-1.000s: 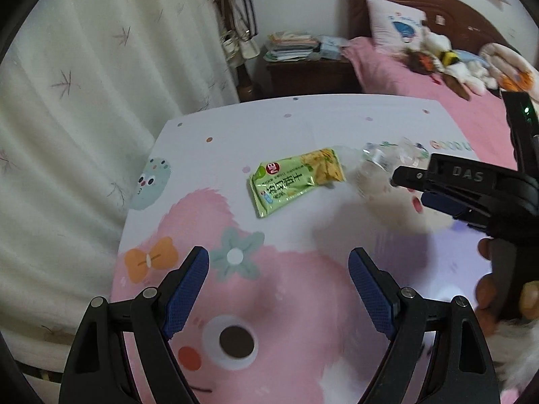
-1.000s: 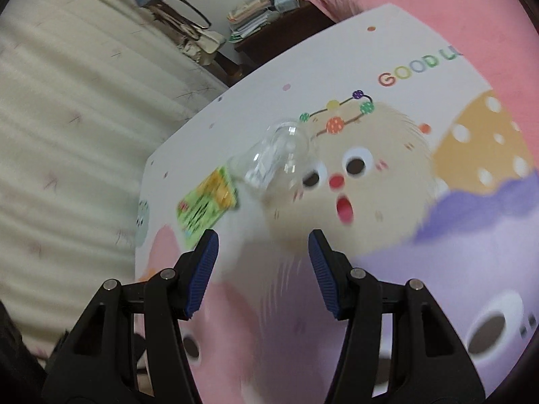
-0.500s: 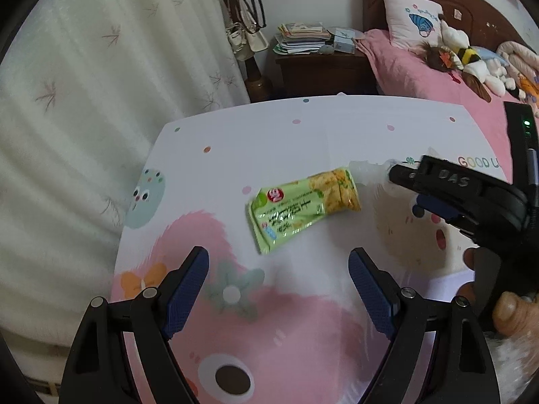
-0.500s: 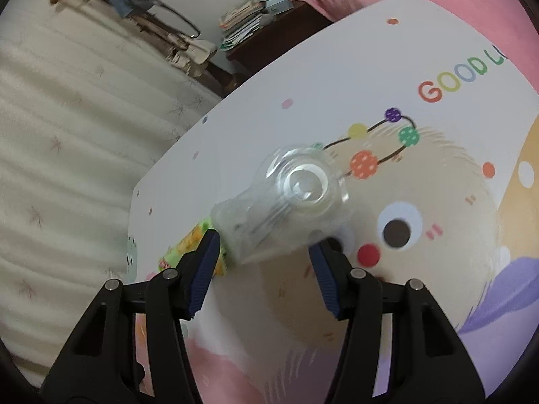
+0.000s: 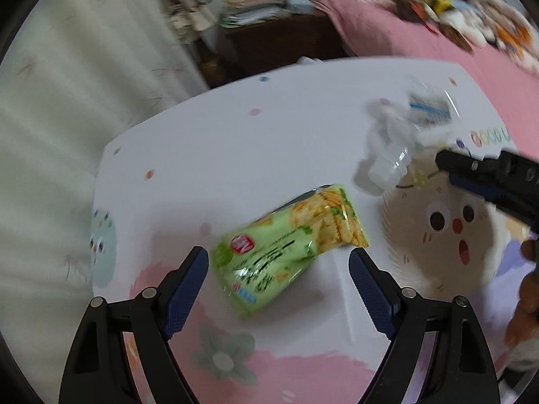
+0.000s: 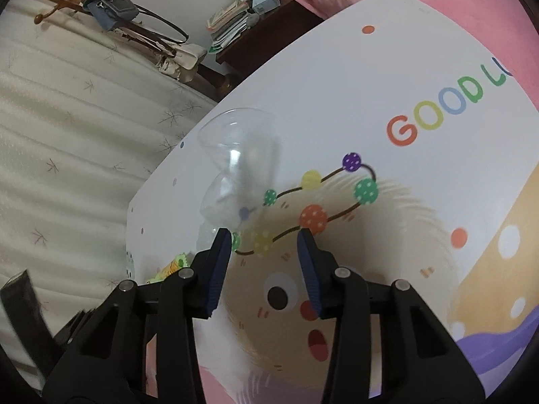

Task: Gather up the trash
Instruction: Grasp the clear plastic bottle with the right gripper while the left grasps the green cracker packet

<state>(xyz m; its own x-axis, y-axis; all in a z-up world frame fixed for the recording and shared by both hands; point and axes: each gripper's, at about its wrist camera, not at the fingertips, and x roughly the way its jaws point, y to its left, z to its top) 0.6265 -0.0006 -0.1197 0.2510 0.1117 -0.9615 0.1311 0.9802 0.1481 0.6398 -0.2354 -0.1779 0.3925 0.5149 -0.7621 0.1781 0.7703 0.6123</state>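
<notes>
The left gripper (image 5: pixel 279 271) hangs wide open over the green snack packet (image 5: pixel 289 249) lying flat on the tabletop (image 5: pixel 235 155), straddling it to pinch. The right gripper (image 6: pixel 264 252), fingers just narrowing yet empty, sits beside the clear plastic bottle (image 6: pixel 235 181).

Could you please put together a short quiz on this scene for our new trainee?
1. True or false: the left gripper is shut on the green snack packet.
2. The lettering on the table cover starts with: A) HAPPY B) GOOD C) HELLO
3. How many pieces of trash are in view, and which?

Key: 1 false, its jaws stand open around the packet. 2 B. 3 two: the packet and a clear plastic bottle.
</notes>
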